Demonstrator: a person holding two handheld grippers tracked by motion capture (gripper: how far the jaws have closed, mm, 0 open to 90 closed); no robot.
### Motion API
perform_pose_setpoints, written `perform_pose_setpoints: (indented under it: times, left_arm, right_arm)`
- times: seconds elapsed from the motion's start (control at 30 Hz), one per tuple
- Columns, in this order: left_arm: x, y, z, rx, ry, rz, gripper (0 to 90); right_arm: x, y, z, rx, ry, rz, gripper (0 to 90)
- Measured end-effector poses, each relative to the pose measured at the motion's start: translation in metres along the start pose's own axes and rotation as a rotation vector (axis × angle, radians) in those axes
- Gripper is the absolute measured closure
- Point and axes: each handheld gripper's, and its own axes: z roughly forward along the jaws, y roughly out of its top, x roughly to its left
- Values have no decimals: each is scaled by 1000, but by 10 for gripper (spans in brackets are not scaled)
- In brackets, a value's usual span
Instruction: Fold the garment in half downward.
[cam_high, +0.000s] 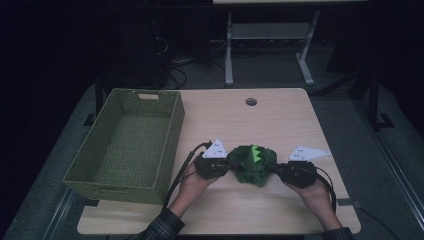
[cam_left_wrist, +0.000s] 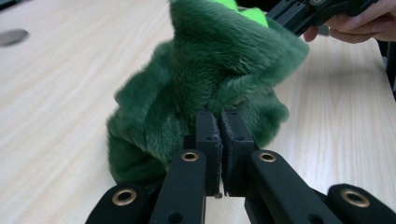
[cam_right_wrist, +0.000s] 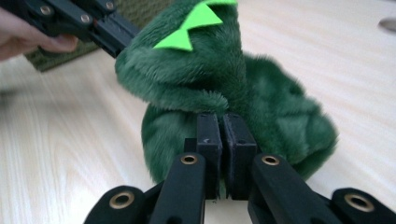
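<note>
pale wood table (cam_high: 280, 120) under us, we pinch the green plush toy (cam_high: 255, 165) from both sides, left gripper (cam_high: 226, 166) and right gripper (cam_high: 276, 170) clamped on its fur, likely bound for the woven basket (cam_high: 95, 165).

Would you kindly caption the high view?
Left gripper and right gripper pinch a green plush toy beside a green basket.
</note>
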Motion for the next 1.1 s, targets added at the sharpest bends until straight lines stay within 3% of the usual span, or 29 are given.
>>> perform_pose_setpoints:
  times: [0.3,0.47,0.7,0.8,0.93,1.1]
  left_arm:
    - [-6,-23,16,82,-36,-8,866]
    - [-10,-26,20,94,-28,-6,827]
    - [-20,-24,5,71,-24,-7,715]
    - [-26,-26,-1,72,-20,-2,688]
    - [-30,-30,-9,84,-19,2,664]
    - [-33,-30,-20,65,-21,-9,656]
  right_arm:
    - [6,-22,4,59,28,-4,827]
    - [8,-28,5,79,45,4,764]
    - [12,-33,-10,54,62,21,691]
    - [16,-38,-17,70,57,23,678]
    - [18,-45,-25,77,47,27,690]
    - [20,-44,-33,52,29,39,741]
